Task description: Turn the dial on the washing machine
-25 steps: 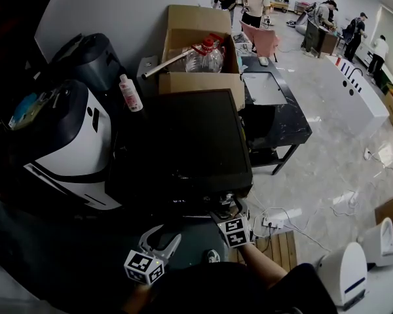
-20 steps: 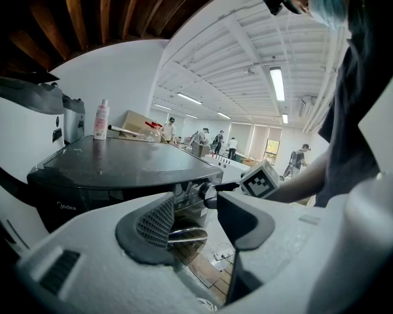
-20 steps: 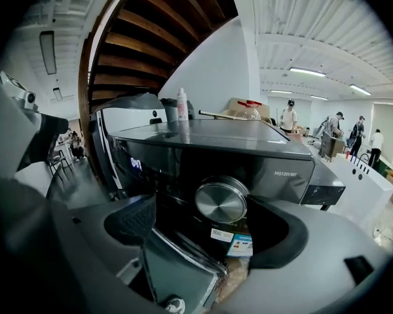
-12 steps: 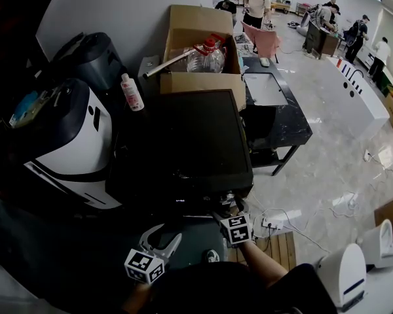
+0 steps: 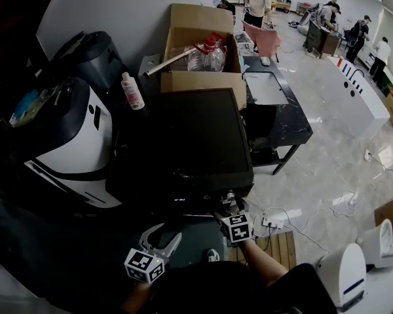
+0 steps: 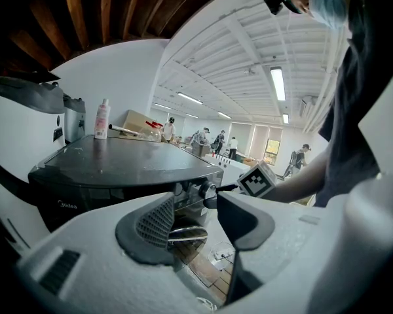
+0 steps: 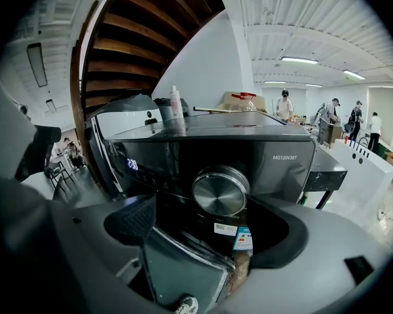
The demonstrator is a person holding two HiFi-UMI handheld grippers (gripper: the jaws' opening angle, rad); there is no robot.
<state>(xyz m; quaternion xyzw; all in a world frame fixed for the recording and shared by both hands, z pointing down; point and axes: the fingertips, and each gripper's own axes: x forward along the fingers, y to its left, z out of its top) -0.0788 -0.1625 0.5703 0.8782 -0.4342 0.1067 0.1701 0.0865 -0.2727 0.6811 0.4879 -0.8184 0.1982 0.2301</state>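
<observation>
Centrally, a washing machine [image 5: 183, 142] is recorded: boxy, with a flat, glossy black top and a dark front panel. Just beside its left edge a rounded appliance [image 5: 69, 142] with a glossy white and black shell is noted. At the back edge of the top a brown cardboard box [image 5: 200, 44] stands open, and a clear plastic jug [image 5: 206, 56] is seen inside.

Right gripper [image 7: 203, 226]: grey moulded body, jaws spread wide, nothing clamped.

Left gripper [image 6: 196, 221]: same build, dark ribbed pads [image 6: 156, 222], jaws apart and empty. It is held off the front edge, to the left of the right gripper.

A slim white bottle [image 5: 131, 91] with a pink label is seen at the back left corner; whether it rests on the top cannot be told.

Dial [image 7: 221, 190]: round, with a brushed-metal face and a bright rim. It is set on the front panel toward the right front corner and is framed in the right gripper's gap with clearance on both sides. Contact cannot be confirmed. In the head view the dial is covered by the right gripper.

Lit blue digits [image 7: 132, 164] on the panel are too blurred to be read.
</observation>
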